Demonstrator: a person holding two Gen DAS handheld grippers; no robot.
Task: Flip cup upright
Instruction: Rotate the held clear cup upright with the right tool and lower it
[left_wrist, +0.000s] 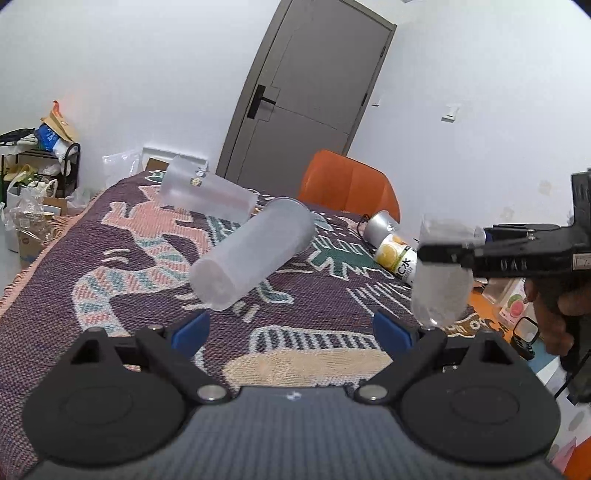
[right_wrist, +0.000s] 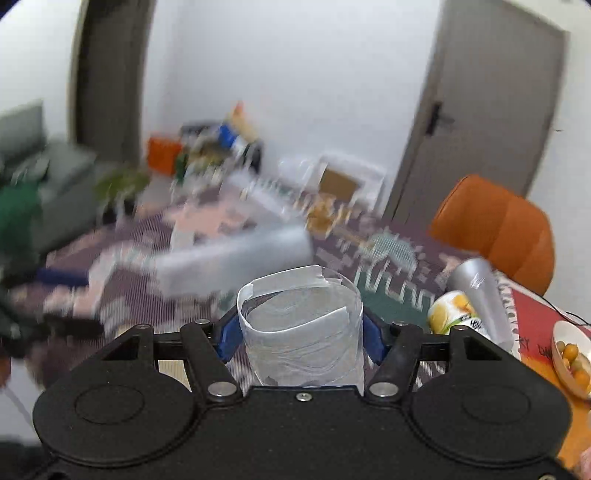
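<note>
Right claw (right_wrist: 301, 338) grips a clear cup (right_wrist: 301, 325), upright, above the surface (left_wrist: 110, 258); next, lower and release. Left claw (left_wrist: 291, 328) gapes empty.

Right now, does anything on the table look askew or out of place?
Yes. Two frosted cups lie on their sides on the patterned cloth, as does a lemon-print can. The right gripper holds a clear cup above the table.
</note>
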